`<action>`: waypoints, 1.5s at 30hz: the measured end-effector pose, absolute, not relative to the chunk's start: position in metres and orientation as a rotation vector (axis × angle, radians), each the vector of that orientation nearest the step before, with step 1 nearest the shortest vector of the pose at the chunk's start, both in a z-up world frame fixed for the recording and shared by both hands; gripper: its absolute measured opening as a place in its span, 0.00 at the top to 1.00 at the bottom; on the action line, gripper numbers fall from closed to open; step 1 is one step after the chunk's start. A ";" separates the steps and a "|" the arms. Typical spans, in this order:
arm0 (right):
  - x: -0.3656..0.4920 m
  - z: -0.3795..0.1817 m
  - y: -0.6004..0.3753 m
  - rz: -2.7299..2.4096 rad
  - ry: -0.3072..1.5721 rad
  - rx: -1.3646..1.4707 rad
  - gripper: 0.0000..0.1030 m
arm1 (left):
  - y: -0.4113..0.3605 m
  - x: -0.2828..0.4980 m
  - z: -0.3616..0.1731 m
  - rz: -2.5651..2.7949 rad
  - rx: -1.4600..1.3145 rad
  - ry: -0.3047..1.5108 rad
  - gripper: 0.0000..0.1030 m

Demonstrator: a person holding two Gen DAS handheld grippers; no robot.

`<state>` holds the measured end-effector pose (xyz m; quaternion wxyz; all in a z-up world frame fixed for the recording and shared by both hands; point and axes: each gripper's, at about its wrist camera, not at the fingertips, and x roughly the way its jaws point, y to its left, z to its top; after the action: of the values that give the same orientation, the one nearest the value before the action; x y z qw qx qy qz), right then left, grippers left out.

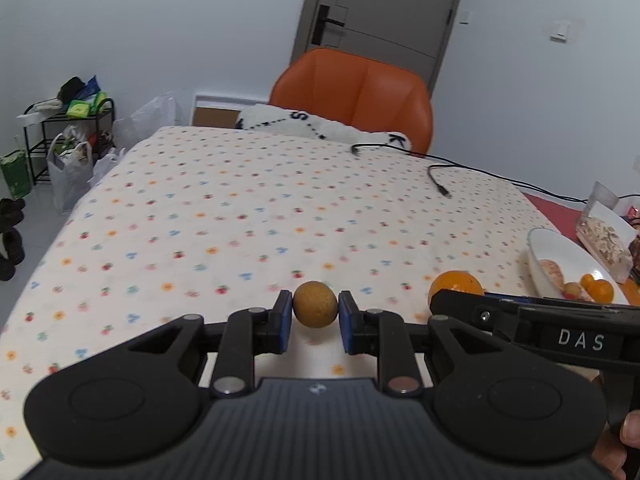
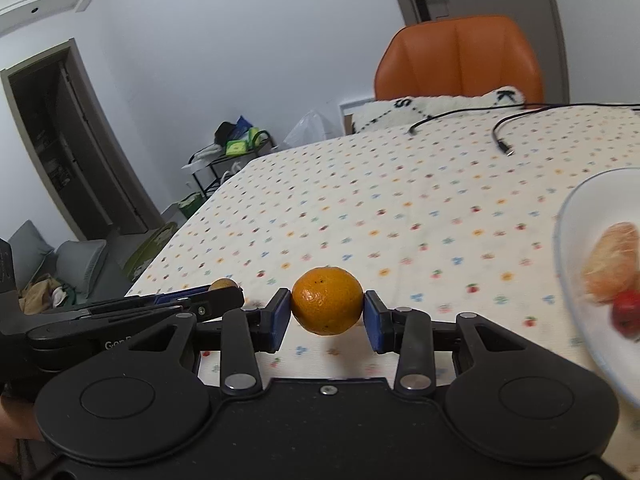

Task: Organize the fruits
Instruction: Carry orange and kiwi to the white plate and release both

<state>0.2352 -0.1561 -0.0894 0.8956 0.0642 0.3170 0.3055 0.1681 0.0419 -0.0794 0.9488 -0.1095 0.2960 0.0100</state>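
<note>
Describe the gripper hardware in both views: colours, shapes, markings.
Both match: the left gripper and right gripper are matte black, with ribbed bodies, two round side discs, silver pivot pins and blue fingers. Seen from the left view, the right gripper's side reads "DAS" in white. No cables on either. A hand shows at one handle; no sleeve visible.

Left gripper (image 1: 315,322) has a small brown fruit (image 1: 315,304) pinched between its blue pads (image 1: 285,322), up off the dotted tablecloth (image 1: 240,216). Orange (image 1: 456,283) and white bowl (image 1: 560,252) off right.
</note>
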 end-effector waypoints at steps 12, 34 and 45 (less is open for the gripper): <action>0.235 -0.073 -0.206 0.555 0.593 0.180 0.64 | 0.002 0.174 -0.064 -0.049 -0.190 0.573 0.78; 0.238 -0.074 -0.303 0.380 0.536 0.262 0.64 | -0.069 0.197 -0.053 -0.144 -0.130 0.560 0.78; 0.246 -0.085 -0.341 0.298 0.542 0.297 0.64 | -0.106 0.214 -0.047 -0.202 -0.086 0.553 0.78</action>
<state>0.2464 -0.3410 -0.0845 0.9417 0.1457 0.2656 0.1461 0.2139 -0.1060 -0.0473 0.9561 -0.0425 0.2723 -0.0996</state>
